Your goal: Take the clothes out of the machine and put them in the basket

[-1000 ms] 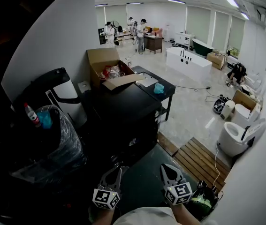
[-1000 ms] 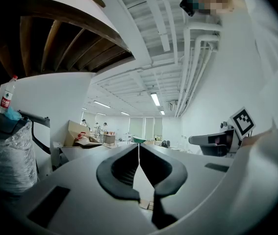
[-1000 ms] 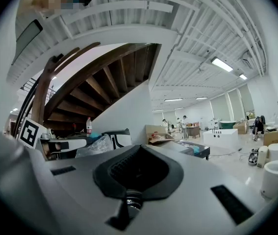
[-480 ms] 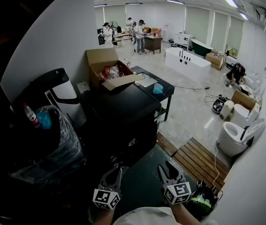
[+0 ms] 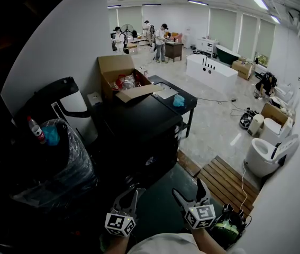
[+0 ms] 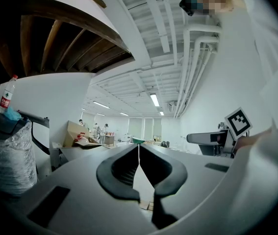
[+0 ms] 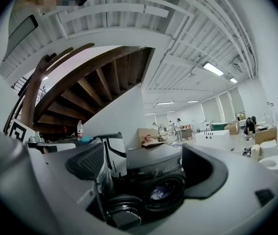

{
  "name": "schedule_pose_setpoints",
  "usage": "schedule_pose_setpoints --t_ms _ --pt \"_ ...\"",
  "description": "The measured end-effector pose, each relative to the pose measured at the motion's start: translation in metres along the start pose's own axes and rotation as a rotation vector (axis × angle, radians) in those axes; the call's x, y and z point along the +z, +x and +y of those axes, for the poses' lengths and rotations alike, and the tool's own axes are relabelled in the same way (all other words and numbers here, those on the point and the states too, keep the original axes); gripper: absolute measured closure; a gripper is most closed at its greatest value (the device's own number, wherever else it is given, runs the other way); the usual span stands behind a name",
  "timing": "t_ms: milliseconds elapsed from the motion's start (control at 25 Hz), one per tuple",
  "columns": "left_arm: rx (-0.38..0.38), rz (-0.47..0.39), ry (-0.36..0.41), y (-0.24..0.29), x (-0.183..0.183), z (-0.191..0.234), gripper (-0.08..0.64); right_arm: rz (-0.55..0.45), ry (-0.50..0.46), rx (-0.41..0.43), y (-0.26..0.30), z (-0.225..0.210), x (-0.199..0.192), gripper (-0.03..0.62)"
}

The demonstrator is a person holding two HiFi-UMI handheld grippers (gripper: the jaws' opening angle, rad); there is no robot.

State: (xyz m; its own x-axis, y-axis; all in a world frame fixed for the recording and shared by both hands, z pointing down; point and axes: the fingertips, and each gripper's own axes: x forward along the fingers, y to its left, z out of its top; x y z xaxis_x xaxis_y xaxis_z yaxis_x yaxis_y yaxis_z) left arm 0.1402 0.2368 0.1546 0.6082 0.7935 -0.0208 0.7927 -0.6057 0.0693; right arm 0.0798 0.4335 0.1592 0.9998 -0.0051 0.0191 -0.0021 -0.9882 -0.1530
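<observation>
The black front-loading washing machine (image 5: 139, 136) stands in front of me, and its round door opening (image 7: 164, 192) shows in the right gripper view. Pale clothes (image 7: 157, 194) lie inside the drum. The round door (image 7: 122, 210) hangs open at the lower left of the opening. My right gripper (image 5: 191, 192) is held level, short of the machine; its jaws are opening wide, with nothing between them (image 7: 146, 166). The left gripper (image 5: 128, 196) is beside it, shut and empty, its tips meeting (image 6: 139, 153). I cannot make out a basket.
A plastic-wrapped bin (image 5: 65, 157) with a bottle (image 5: 35, 129) on it stands left of the machine, against the white wall. An open cardboard box (image 5: 123, 78) sits behind the machine. A wooden mat (image 5: 229, 181) and a toilet (image 5: 269, 155) lie to the right. People stand far back.
The right gripper's jaws have gone from shut to spread wide. Both hands have stayed where they were, and the left gripper is unchanged.
</observation>
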Motion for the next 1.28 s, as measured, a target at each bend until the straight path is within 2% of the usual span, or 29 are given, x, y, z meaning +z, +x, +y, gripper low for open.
schedule_pose_setpoints --t_ms 720,1280 --pt "-0.028 0.027 0.006 0.009 -0.008 0.004 0.538 0.008 0.001 0.004 0.007 0.002 -0.003 0.129" --pt "0.006 0.071 0.004 0.065 -0.025 0.014 0.538 0.038 0.018 0.015 0.054 -0.046 -0.010 0.138"
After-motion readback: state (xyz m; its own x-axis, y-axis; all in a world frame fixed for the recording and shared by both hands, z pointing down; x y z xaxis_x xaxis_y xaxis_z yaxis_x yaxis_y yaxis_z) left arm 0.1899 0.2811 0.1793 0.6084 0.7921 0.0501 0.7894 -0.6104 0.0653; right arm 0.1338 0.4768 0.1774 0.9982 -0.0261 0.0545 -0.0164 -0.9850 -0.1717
